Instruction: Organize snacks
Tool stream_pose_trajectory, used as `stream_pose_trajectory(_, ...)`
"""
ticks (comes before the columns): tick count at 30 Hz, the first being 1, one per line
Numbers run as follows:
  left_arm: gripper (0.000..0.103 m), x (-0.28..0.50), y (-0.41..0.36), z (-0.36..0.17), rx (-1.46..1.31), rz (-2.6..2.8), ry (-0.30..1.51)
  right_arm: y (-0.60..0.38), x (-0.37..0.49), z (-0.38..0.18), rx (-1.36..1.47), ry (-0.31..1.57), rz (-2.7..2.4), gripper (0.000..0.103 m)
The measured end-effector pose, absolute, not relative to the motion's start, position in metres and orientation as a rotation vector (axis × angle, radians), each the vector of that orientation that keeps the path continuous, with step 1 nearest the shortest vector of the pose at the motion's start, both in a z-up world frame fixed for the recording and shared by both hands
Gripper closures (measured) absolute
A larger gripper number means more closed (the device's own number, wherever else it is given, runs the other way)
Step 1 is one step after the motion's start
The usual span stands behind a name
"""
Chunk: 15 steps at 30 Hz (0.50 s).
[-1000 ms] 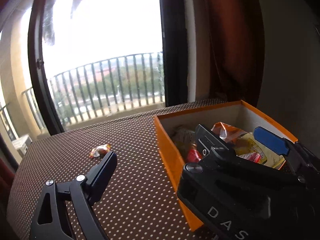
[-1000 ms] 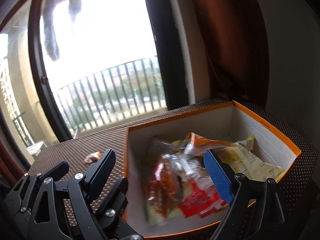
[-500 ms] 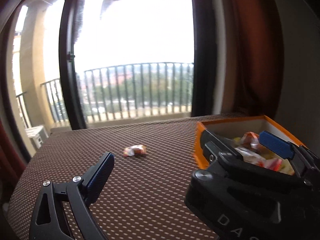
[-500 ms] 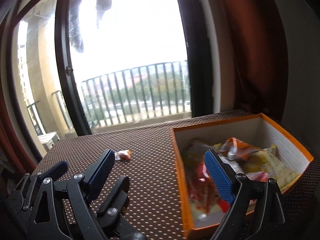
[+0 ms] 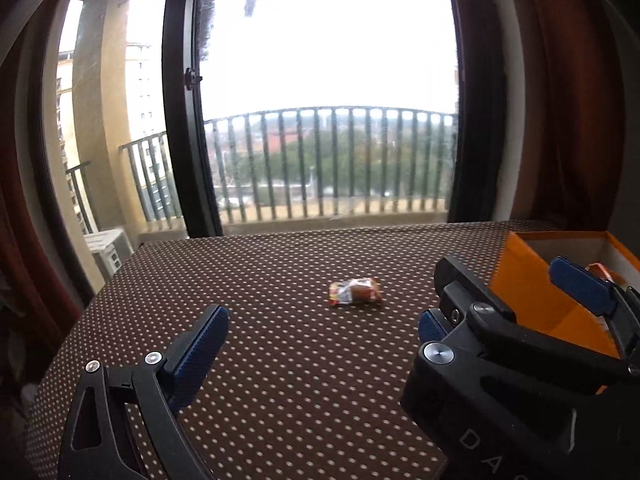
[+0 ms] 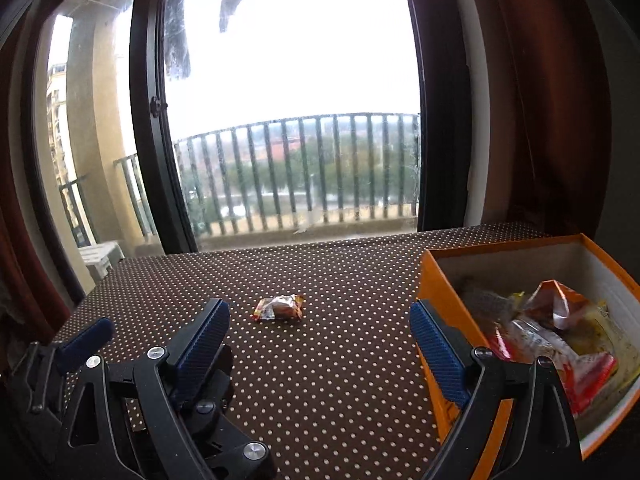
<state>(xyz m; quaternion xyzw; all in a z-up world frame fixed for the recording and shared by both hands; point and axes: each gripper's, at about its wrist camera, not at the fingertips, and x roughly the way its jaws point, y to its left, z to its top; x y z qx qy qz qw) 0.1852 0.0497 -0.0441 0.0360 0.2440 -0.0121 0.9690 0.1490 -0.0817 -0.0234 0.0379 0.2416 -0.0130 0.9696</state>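
Observation:
A small red and orange wrapped snack (image 5: 354,291) (image 6: 279,307) lies alone on the brown dotted tablecloth (image 5: 280,360). An orange box (image 6: 444,280) (image 5: 528,292) holding several snack packets (image 6: 552,332) stands to the right. My left gripper (image 5: 320,320) is open with nothing between its fingers, and the snack lies ahead, slightly right. My right gripper (image 6: 318,310) is also open and empty, with the snack ahead of it, slightly left. The right gripper's body (image 5: 500,392) hides most of the left gripper's right finger. A left gripper finger (image 6: 86,338) shows at lower left.
The table ends at a large window with a black frame (image 5: 188,120) and balcony railing beyond. Dark red curtains (image 6: 540,120) hang at the right behind the box. The table's left edge (image 5: 80,320) drops off near a curtain.
Both grippers have swung left, away from the box. The box has slid to the right edge of both views and the lone snack now sits near the centre, closer.

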Motion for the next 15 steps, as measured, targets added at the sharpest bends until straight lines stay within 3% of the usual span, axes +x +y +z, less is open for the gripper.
stream_pose_trajectory(15, 0.006, 0.278, 0.069, -0.05, 0.082, -0.043, 0.569, -0.067, 0.234, -0.033, 0.102, 0.569, -0.088, 0.009)
